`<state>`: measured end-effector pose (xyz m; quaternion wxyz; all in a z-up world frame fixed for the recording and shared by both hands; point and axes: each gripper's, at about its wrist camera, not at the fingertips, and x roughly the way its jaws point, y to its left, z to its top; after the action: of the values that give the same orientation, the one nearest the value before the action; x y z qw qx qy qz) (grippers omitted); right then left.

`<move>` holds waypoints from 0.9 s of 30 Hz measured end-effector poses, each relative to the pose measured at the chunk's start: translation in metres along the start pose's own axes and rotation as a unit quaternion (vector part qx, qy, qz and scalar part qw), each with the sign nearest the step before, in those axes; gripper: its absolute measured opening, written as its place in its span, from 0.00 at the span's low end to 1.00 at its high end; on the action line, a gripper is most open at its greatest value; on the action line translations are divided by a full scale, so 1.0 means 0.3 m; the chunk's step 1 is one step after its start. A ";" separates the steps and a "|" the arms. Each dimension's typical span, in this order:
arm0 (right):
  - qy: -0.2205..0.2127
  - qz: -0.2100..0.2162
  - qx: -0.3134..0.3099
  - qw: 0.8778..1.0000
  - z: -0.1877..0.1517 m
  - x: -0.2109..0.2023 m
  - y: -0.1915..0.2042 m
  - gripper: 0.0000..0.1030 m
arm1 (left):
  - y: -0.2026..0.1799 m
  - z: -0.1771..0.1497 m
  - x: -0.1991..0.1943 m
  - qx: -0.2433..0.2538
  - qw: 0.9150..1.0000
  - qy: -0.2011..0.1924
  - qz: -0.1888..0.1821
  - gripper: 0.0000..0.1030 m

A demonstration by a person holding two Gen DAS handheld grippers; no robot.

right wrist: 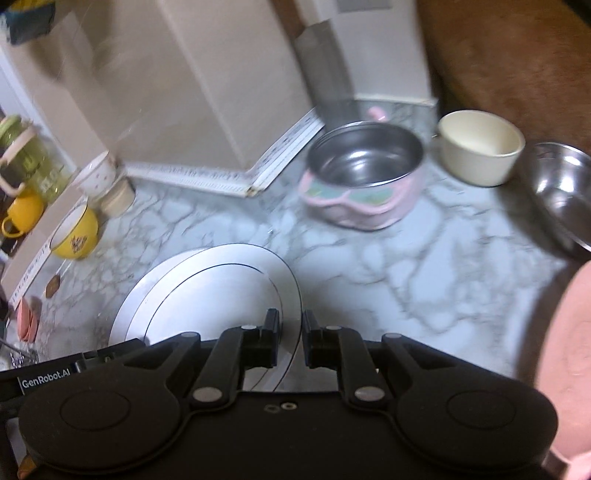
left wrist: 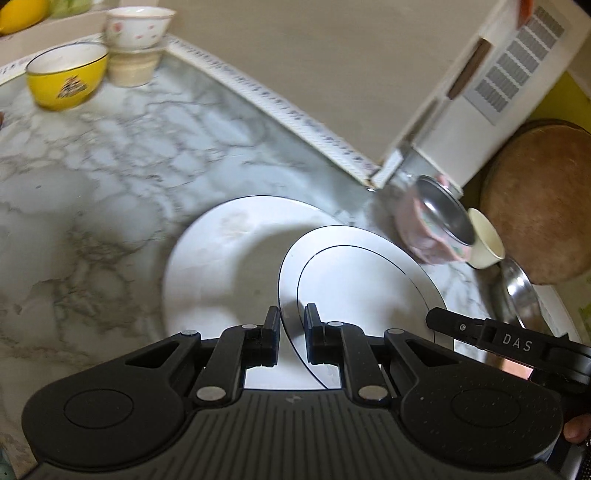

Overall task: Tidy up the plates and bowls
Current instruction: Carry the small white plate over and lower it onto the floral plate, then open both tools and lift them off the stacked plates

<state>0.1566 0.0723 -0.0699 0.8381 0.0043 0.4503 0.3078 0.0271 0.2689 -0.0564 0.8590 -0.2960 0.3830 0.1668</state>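
Marble-patterned countertop [left wrist: 110,155] is filling both views, with a beige wall behind it. Both claws are gripping one white plate with thin black rings [left wrist: 354,280]: the left gripper [left wrist: 291,339] is pinching its near rim, and the right gripper [right wrist: 290,341] is pinching the rim on the other side, so the plate is hanging tilted between them. It is sitting partly over a larger plain white plate [left wrist: 221,258] that is lying flat on the counter; I cannot tell if the two plates are touching. Beyond them, a pink bowl with a steel inside [right wrist: 362,177] is standing near a cream cup [right wrist: 480,147], and a steel bowl [right wrist: 561,192] is standing further right. On the far left, a yellow bowl [left wrist: 66,77] is sitting just beside a floral white bowl [left wrist: 138,26], which is stacked on a beige bowl [left wrist: 133,66].
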 end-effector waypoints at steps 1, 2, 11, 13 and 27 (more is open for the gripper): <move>0.004 0.001 -0.002 1.000 -0.002 0.014 0.010 0.14 | 0.017 0.000 0.006 -0.003 1.000 0.001 0.002 0.11; 0.007 0.002 -0.004 1.000 -0.003 0.028 0.018 0.14 | 0.030 -0.001 0.012 -0.006 1.000 0.002 0.004 0.11; 0.024 0.004 -0.022 0.999 0.001 0.103 0.072 0.14 | 0.094 0.007 0.043 -0.020 1.000 0.010 0.010 0.12; 0.024 0.002 -0.030 0.999 0.003 0.111 0.081 0.14 | 0.103 0.010 0.047 -0.025 1.000 0.014 0.010 0.12; 0.033 0.002 -0.052 0.998 0.004 0.149 0.114 0.13 | 0.149 0.006 0.059 -0.041 0.999 0.028 0.002 0.12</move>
<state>0.1582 0.1236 -0.0932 0.8211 -0.0486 0.4616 0.3323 0.0167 0.3055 -0.0859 0.8347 -0.3346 0.4007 0.1757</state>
